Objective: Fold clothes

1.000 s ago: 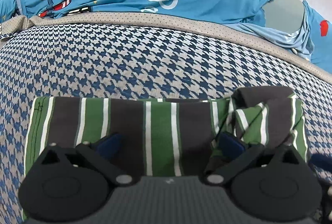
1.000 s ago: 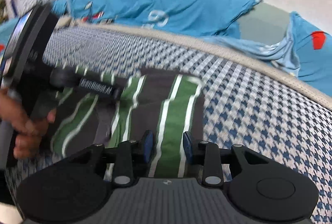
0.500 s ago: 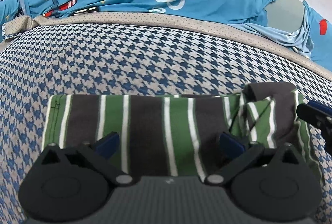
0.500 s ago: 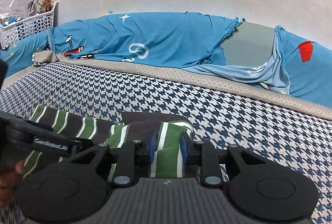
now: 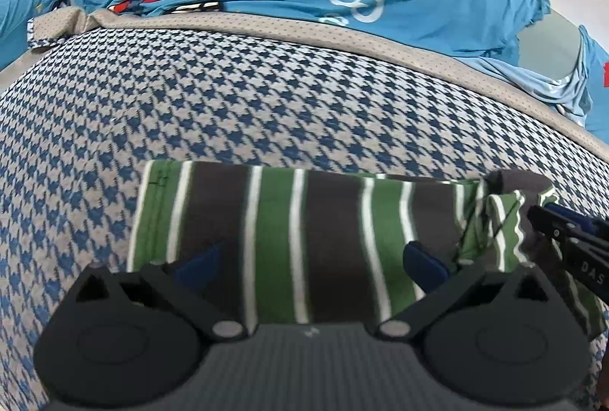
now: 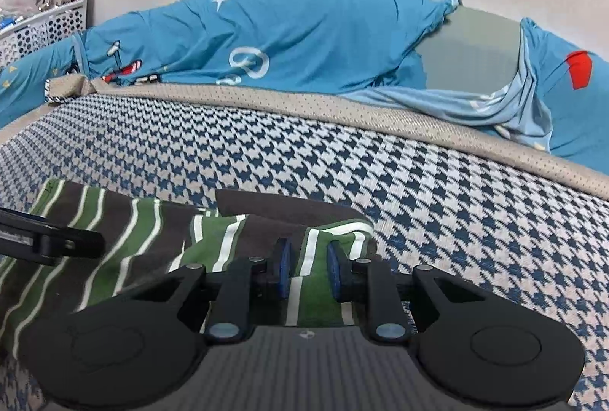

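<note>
A green, grey and white striped garment (image 5: 304, 220) lies folded in a long band on the houndstooth bed cover (image 5: 266, 98). My left gripper (image 5: 312, 260) hovers open over its near edge, blue pads wide apart and nothing between them. The garment's right end (image 6: 236, 232) is bunched into a small fold. My right gripper (image 6: 309, 270) sits low there, its pads close together with a strip of the striped cloth between them. One of its fingers (image 5: 559, 230) shows at the right edge of the left wrist view. The left gripper's finger (image 6: 57, 241) pokes in from the left.
Blue printed bedding (image 6: 304, 41) is heaped along the far side of the bed against a pale wall. A white perforated basket (image 6: 45, 22) stands at the far left. Bare houndstooth cover (image 6: 456, 201) stretches beyond and to the right of the garment.
The right gripper swung down to the garment's right end and its pads narrowed on the cloth. The left gripper stayed open, and the garment now sits further right in its view.
</note>
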Action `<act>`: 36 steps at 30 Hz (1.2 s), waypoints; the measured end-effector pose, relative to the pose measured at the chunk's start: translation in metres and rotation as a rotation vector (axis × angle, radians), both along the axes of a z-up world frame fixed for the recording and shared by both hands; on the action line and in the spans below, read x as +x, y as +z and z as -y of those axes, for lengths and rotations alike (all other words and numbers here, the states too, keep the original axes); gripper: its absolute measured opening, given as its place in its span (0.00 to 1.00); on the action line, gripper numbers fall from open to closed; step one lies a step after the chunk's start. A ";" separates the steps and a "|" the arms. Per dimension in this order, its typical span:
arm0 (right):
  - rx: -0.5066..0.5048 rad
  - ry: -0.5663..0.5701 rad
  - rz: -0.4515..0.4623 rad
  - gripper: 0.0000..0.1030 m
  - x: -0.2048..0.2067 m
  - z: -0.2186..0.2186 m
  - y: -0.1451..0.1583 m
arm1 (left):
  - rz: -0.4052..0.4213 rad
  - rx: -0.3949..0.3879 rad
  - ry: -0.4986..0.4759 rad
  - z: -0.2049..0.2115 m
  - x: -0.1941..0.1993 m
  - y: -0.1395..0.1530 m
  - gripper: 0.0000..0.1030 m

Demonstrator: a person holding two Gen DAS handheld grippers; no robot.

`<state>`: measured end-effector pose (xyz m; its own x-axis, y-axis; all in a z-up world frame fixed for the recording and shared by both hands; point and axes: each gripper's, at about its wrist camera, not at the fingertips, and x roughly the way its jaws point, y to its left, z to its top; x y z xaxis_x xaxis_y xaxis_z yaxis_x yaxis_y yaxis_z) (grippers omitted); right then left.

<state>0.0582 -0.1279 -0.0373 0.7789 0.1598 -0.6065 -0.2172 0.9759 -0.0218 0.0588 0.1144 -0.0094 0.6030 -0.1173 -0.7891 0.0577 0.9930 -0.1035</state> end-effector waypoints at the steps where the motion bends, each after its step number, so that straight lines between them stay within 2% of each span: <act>1: -0.007 0.000 -0.001 0.21 0.001 -0.001 -0.001 | -0.003 0.000 0.004 -0.003 0.000 0.000 1.00; 7: -0.061 0.000 0.015 0.21 -0.002 -0.010 -0.003 | -0.017 -0.018 0.043 -0.019 0.000 0.001 1.00; 14: -0.067 0.023 0.066 0.21 -0.022 -0.016 0.022 | 0.004 -0.021 0.106 -0.033 0.003 0.013 1.00; 21: -0.033 0.188 0.069 0.21 -0.051 -0.046 0.039 | 0.005 -0.013 0.149 -0.057 0.002 0.016 1.00; 32: -0.027 0.428 -0.022 0.21 -0.089 -0.104 0.024 | -0.039 -0.008 0.149 -0.069 -0.001 0.006 1.00; 36: -0.044 0.514 -0.029 0.22 -0.103 -0.122 0.019 | -0.046 0.005 0.150 -0.070 -0.001 0.005 1.00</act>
